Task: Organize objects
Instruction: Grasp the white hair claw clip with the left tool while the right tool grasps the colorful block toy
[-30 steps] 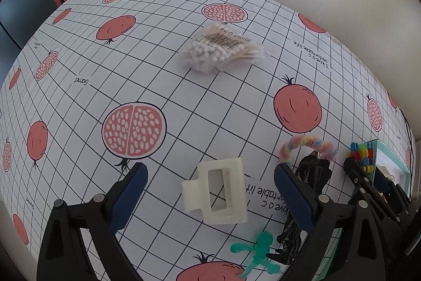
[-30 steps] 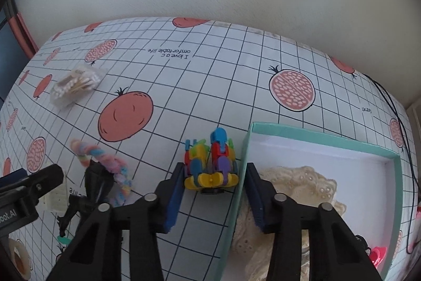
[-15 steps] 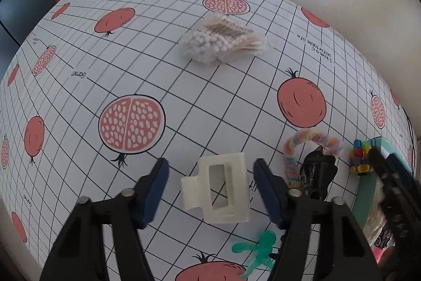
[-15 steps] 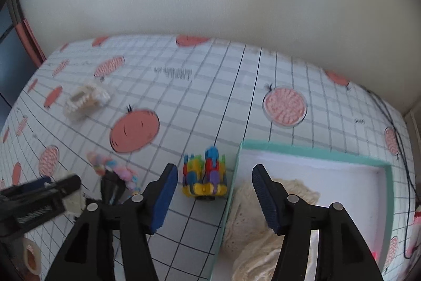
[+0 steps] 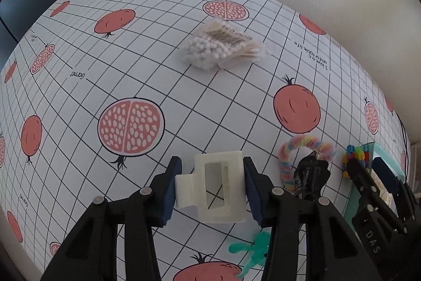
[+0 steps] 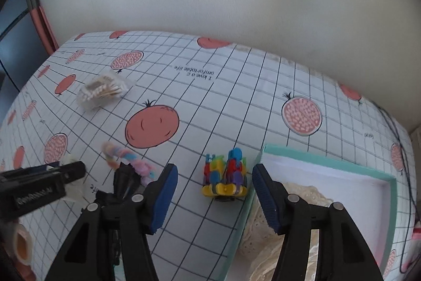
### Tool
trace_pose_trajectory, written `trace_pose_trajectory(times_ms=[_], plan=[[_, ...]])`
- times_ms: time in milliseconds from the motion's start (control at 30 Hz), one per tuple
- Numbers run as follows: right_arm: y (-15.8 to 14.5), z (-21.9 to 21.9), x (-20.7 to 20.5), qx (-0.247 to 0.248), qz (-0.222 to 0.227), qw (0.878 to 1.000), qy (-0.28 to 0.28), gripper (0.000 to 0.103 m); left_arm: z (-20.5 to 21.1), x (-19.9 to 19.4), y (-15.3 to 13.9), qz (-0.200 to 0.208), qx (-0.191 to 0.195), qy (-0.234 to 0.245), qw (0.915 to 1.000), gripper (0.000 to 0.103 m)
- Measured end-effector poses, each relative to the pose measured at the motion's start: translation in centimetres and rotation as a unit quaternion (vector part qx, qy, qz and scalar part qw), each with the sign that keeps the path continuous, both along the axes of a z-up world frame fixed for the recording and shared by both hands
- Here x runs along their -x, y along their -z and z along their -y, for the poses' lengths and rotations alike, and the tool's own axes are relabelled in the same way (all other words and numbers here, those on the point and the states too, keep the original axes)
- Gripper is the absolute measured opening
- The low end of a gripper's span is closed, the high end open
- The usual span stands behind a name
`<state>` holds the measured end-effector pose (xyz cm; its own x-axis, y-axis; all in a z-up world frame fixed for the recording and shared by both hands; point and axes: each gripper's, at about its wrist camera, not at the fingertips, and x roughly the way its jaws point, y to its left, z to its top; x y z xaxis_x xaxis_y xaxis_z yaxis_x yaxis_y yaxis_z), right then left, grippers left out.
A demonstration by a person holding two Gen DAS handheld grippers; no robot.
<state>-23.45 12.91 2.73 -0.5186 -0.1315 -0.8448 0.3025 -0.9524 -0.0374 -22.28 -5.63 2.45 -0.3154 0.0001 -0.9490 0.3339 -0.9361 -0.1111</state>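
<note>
**Cream hair claw bracketed by the left jaws, long axis running away from them**

The left gripper (image 5: 211, 188) is seen pointed steeply down at the counter (image 5: 163, 65), its jaws closing around a cream hair claw (image 5: 214, 188). The right pad appears to touch the claw's side; the left pad is just beside the small lever tab, and firm pinching cannot yet be confirmed. The claw lies flat, its long axis running away from the camera, so the squeeze falls across its short width.

The right gripper (image 6: 214, 198) is held with jaws spread and empty, a multicoloured clip bundle (image 6: 225, 175) lying on the counter between and just beyond them. The teal box (image 6: 329, 165) sits just right of that bundle, well apart from the claw, which is nearer the left hand.
</note>
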Motion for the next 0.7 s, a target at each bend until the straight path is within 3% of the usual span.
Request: trace_pose_trajectory(times_ms=[167,367,533,600,700], plan=[[1.4,-0.7,0.5,-0.01,0.022,1.0,0.02,0.063,0.1,0.2,-0.4,-0.003,-0.004,0.0,1.0,0.048],[-0.7,-0.4,-0.2,0.012,-0.019,1.0,0.008,0.063,0.2,0.4,-0.9,-0.007,-0.007,-0.004,0.9999,0.048],[0.1,0.6,-0.2,0.023,0.007,1.0,-0.007,0.064,0.1,0.8,-0.9,-0.011,-0.009,-0.003,0.9999,0.048],[0.3,0.8,-0.3,0.003,0.0,1.0,-0.006,0.064,0.1,0.8,-1.1,-0.014,-0.008,-0.002,0.9999,0.048],[-0.1,0.4,-0.4,0.022,-0.001,1.0,-0.003,0.064,0.0,0.8,-1.2,-0.017,-0.009,-0.002,0.9998,0.048]])
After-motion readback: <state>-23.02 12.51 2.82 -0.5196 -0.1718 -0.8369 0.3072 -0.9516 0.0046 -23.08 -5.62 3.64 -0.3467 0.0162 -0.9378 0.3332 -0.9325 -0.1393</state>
